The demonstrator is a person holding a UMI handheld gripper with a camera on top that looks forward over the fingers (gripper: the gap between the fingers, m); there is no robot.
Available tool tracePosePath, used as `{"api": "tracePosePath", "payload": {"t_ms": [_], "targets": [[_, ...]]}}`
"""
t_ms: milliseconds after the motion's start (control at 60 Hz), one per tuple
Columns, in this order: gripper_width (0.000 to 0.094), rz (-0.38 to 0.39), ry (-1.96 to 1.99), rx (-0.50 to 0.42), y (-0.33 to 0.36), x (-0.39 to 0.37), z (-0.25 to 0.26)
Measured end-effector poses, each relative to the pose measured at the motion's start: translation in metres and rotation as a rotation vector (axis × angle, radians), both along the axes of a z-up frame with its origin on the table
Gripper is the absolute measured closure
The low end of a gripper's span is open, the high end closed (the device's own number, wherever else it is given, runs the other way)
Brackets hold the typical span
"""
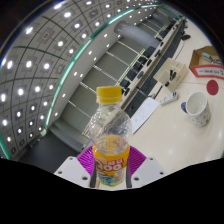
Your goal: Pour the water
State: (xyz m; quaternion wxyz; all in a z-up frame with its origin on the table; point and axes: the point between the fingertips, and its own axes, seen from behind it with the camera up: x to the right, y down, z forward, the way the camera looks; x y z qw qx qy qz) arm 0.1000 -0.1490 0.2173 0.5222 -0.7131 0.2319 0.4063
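White and smooth, the table [170, 135] lay under a ceiling of round lights. Both fingers of the gripper [110, 172] pressed their magenta pads [88, 158] on a clear plastic bottle [109, 135] with a yellow cap, upright between them. Farther right stood a white mug [198, 108].

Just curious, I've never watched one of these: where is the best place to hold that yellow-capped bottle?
Probably around the labelled lower body of the bottle, from the sides, as the gripper holds it now: that part looks straight-walled and wide, while the neck narrows toward the yellow cap.
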Motion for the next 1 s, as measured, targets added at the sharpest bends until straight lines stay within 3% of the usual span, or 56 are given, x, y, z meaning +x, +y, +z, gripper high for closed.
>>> {"api": "tracePosePath", "payload": {"t_ms": [133,467,767,1000], "targets": [[0.0533,-0.011,0.54,-0.03,0.034,0.038,0.032],[0.0535,-0.103,1.257,-0.163,0.089,0.124,-0.026],[0.0532,-0.057,1.226,-0.245,0.094,0.128,-0.033],[0.0532,-0.001,0.748,-0.107,0.087,0.163,0.02]]}}
